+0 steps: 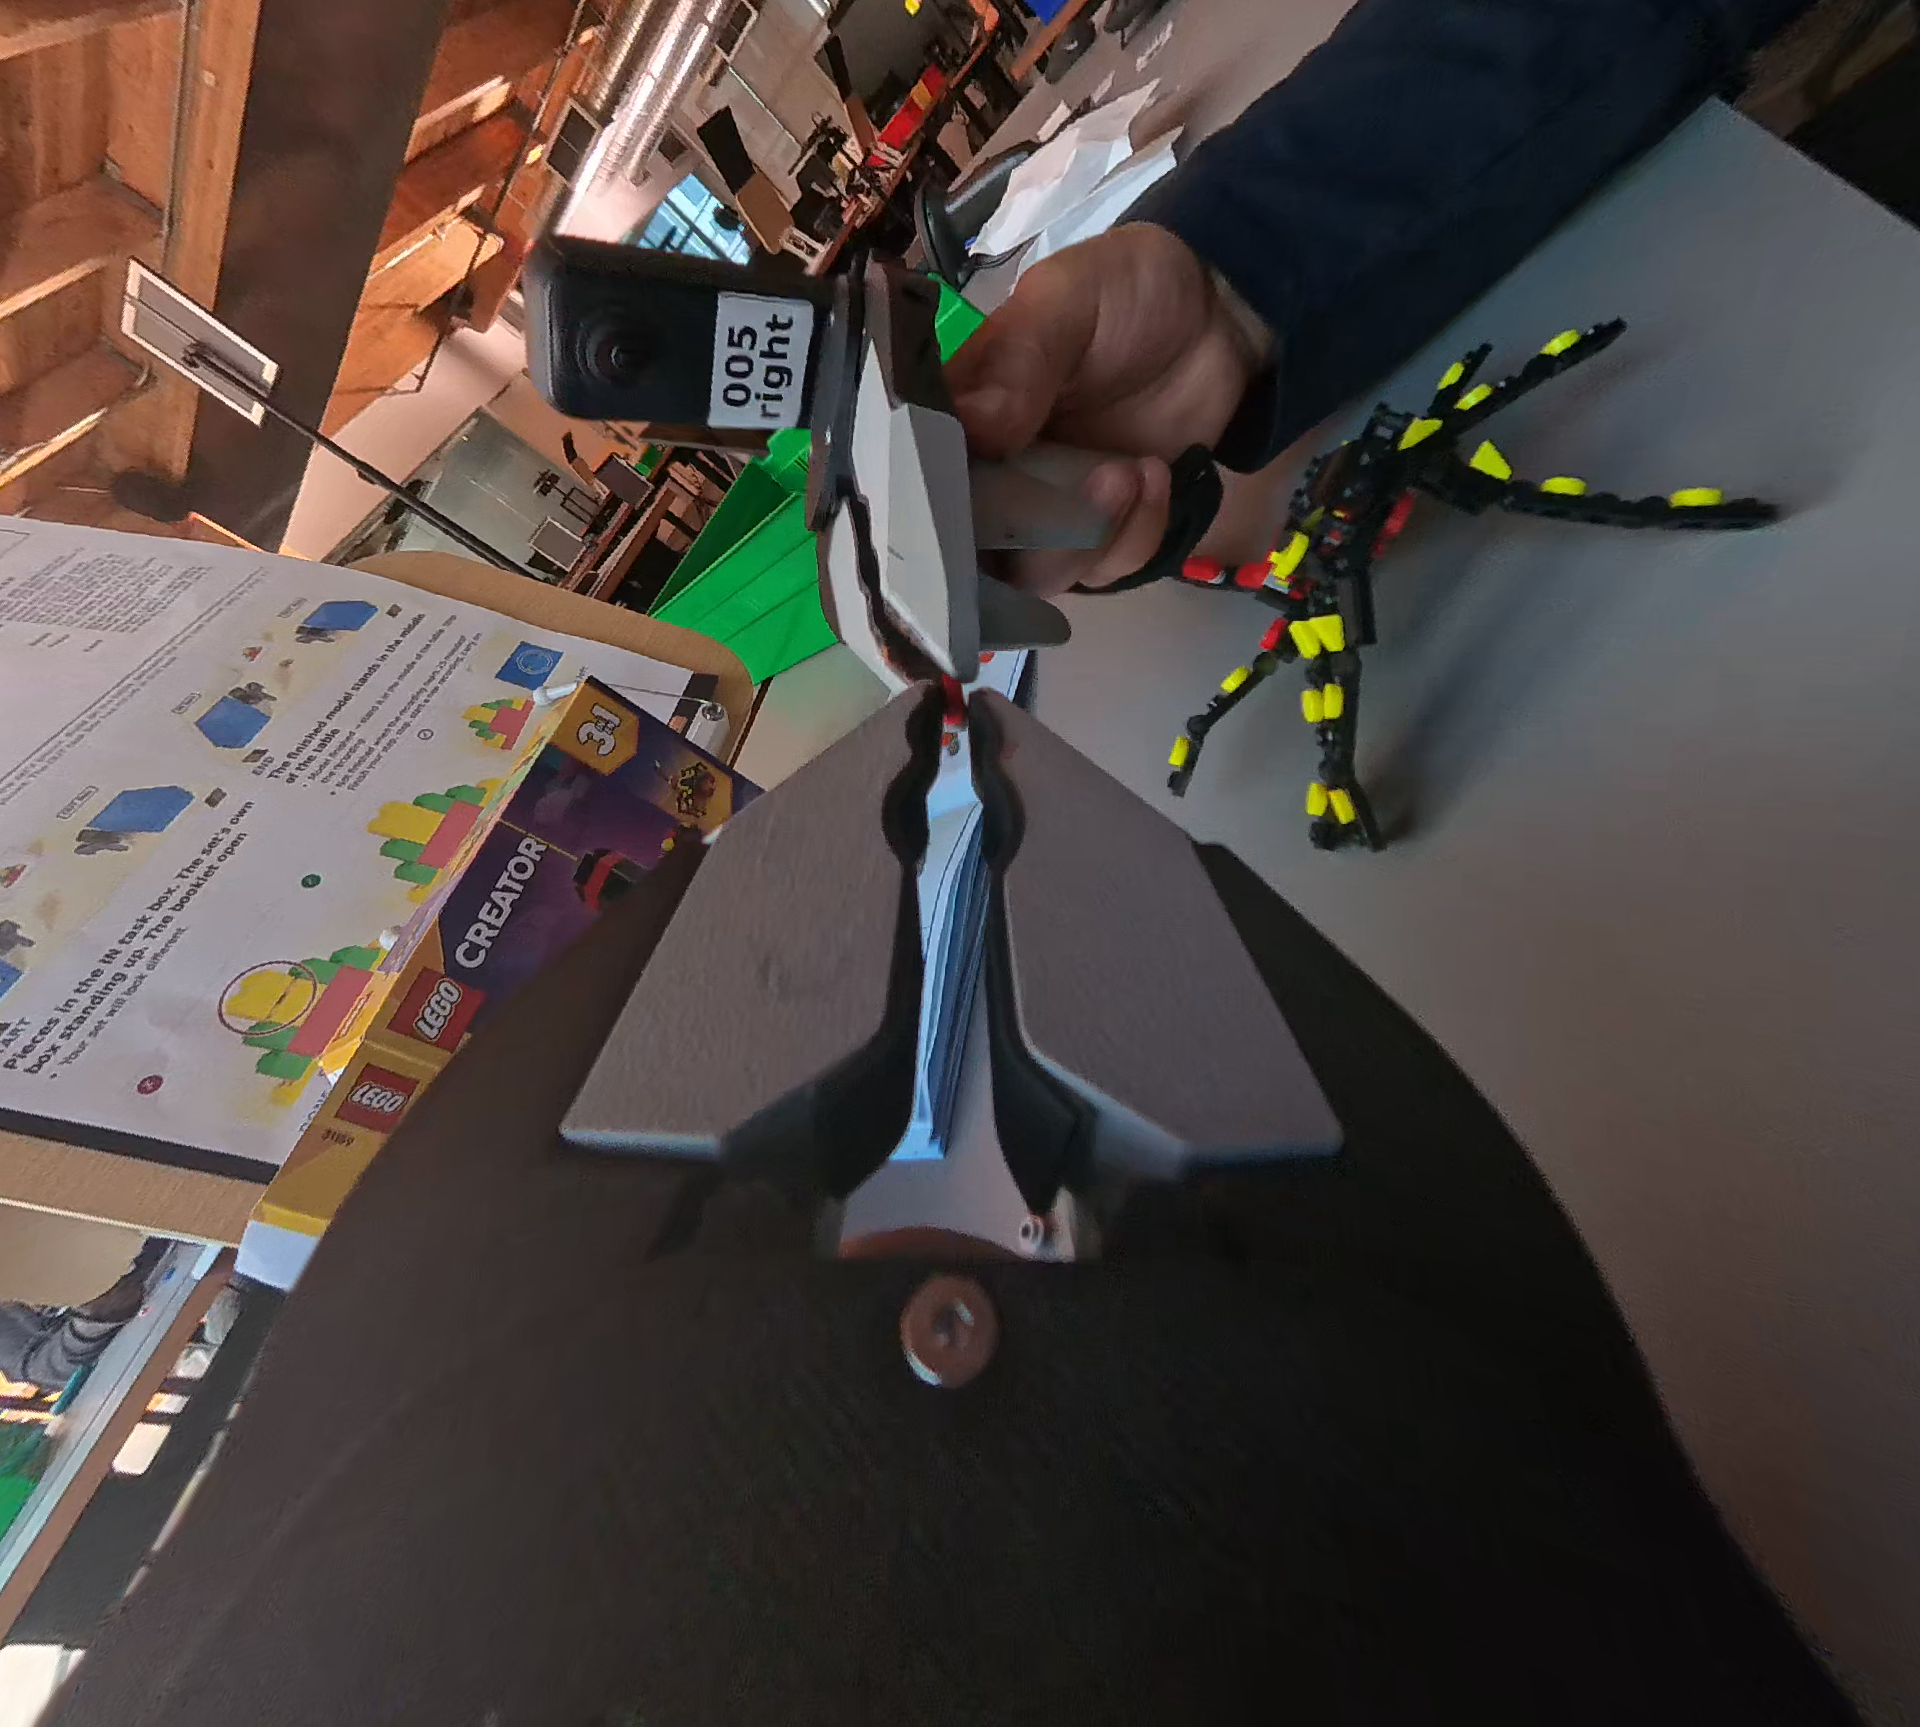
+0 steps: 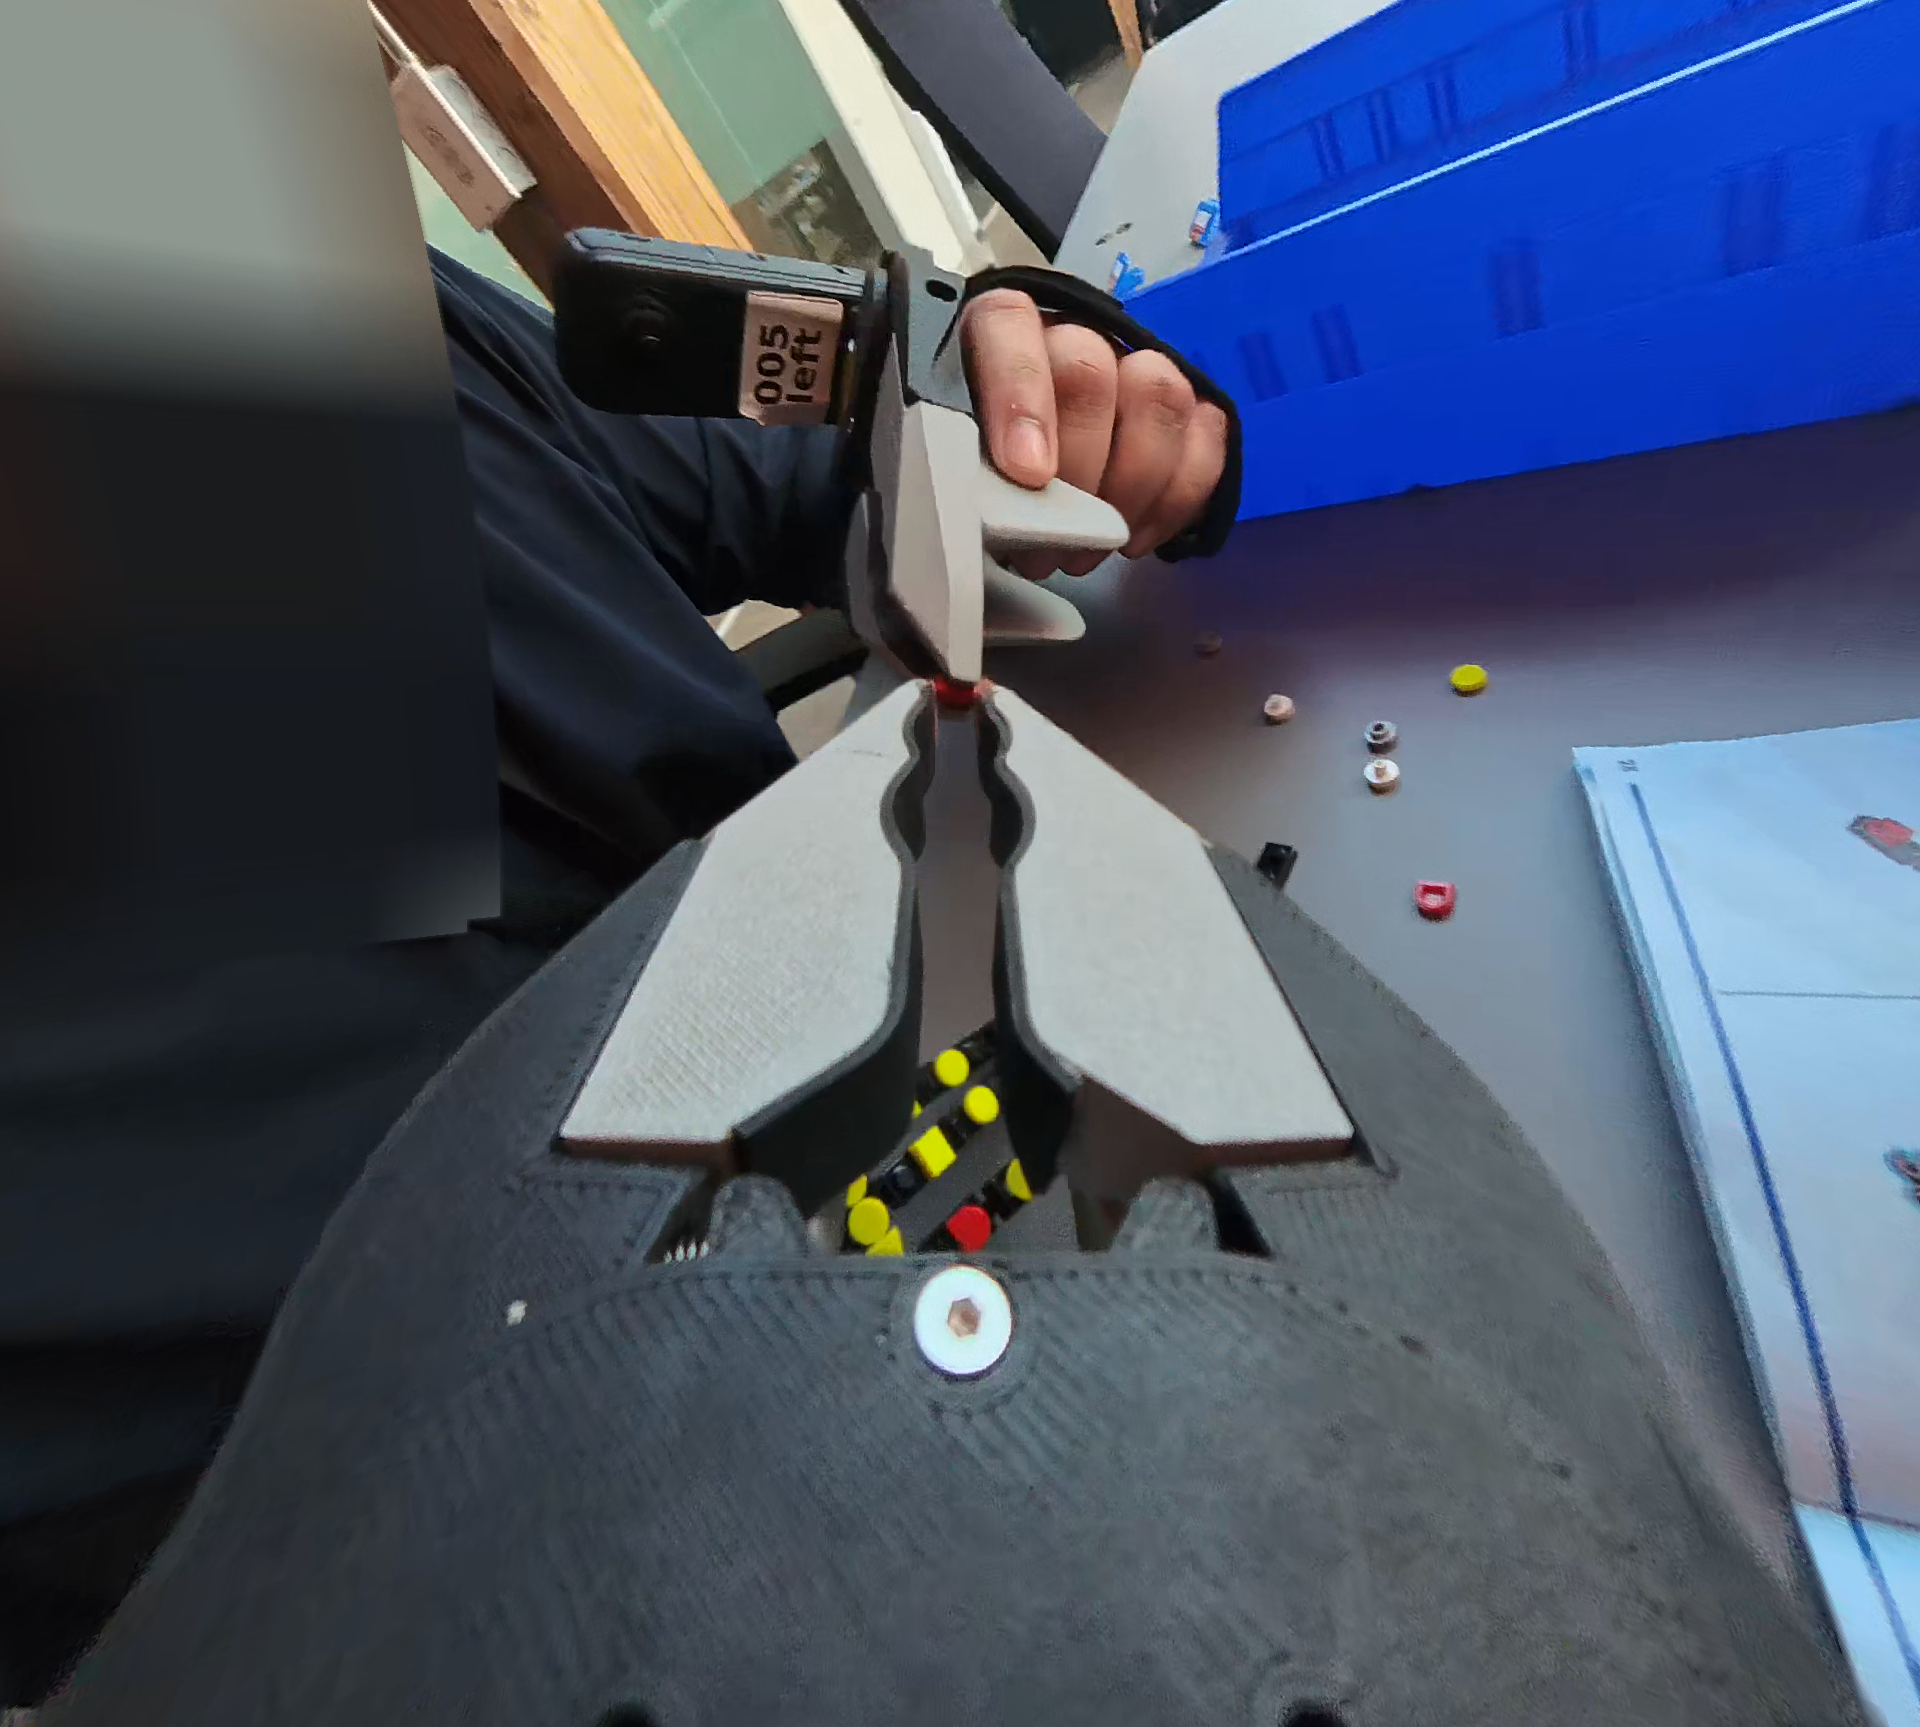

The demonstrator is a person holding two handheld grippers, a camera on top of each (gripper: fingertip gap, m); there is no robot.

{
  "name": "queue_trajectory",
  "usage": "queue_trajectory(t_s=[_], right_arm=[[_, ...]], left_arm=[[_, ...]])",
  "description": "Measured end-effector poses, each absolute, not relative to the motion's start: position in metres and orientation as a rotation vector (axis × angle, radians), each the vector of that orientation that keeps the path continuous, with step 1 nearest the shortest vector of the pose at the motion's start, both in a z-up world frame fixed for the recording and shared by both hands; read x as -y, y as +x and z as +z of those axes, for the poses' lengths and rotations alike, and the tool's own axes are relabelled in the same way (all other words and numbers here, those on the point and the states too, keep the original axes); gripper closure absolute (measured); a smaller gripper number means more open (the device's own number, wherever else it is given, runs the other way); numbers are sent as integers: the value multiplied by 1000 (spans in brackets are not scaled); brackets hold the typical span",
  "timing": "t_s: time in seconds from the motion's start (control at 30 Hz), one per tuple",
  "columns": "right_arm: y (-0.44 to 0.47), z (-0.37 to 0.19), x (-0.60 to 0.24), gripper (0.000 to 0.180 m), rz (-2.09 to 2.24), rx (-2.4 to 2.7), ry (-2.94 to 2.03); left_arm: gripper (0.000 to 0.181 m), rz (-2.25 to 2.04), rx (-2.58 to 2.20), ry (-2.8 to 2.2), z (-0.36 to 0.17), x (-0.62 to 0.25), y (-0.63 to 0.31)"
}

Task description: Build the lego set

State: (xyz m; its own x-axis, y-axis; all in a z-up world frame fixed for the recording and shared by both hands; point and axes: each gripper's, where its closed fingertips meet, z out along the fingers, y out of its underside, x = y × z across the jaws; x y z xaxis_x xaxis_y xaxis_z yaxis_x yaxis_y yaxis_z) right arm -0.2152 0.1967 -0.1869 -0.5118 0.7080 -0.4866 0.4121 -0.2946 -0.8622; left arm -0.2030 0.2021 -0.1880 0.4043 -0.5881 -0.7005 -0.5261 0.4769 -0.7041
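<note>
My left gripper (image 1: 951, 719) and my right gripper (image 2: 954, 709) meet tip to tip above the grey table. A small red round piece (image 2: 950, 691) sits pinched where the tips meet, and it also shows in the left wrist view (image 1: 950, 698). Both pairs of jaws are nearly closed around it. The right gripper (image 1: 954, 667) comes in from above in the left wrist view, and the left gripper (image 2: 951, 665) does the same in the right wrist view. A black, yellow and red spider model (image 1: 1330, 597) stands on the table to the right. It also shows through the right gripper's gap (image 2: 935, 1158).
Blue bins (image 2: 1558, 223) stand at the back right. An open booklet (image 2: 1766, 1106) lies at the right. Loose pieces lie between: a yellow round (image 2: 1468, 679), a red piece (image 2: 1435, 898), a tan round (image 2: 1278, 709). The set's box (image 1: 499, 929) and a printed sheet (image 1: 208, 794) stand left. Only a small space, under 4 cm, lies between the two pairs of fingers.
</note>
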Motion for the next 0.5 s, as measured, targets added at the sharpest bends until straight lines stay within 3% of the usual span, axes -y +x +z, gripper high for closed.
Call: queue_trajectory(t_s=[0.4, 0.5], right_arm=[[-214, -191, -198, 175, 1817, 1740, -1409], [-214, -194, -195, 175, 1831, 1758, -1413]], left_arm=[[172, 54, -1285, -1154, -197, -205, -205], [179, 86, -1297, -1125, -195, -203, -204]])
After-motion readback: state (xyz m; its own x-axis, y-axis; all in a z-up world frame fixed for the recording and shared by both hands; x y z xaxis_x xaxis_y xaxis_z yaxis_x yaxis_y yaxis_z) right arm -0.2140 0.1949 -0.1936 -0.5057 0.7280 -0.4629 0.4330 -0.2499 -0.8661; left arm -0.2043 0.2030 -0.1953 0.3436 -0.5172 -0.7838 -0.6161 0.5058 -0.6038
